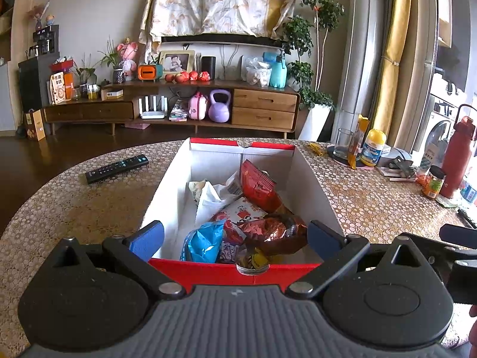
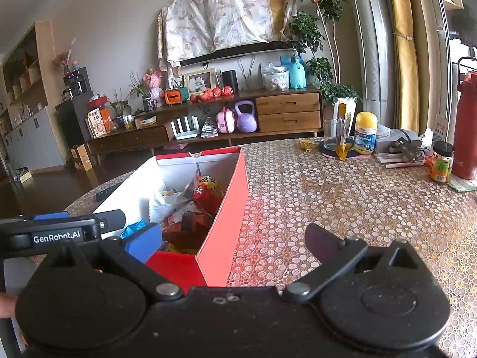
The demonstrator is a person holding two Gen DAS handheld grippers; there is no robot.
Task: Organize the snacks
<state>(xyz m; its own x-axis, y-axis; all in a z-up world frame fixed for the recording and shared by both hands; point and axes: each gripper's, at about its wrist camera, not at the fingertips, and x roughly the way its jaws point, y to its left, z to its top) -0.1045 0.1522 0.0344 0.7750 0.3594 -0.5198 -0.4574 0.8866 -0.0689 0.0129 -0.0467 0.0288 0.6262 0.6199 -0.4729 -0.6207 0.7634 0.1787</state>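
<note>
Soft daylight enters from the window (image 1: 447, 68) at about 3 o'clock, leaving the room evenly bright and shadows faint. The patterned tablecloth (image 2: 342, 197) carries a pale sheen, tinted red beside the red box (image 2: 226, 214). Fisheye distortion bends the curtain (image 1: 390, 68) and table rim toward the frame edges, and dark vignetting fills the corners. Distant shelves look slightly soft; close foreground hardware stays dim.
</note>
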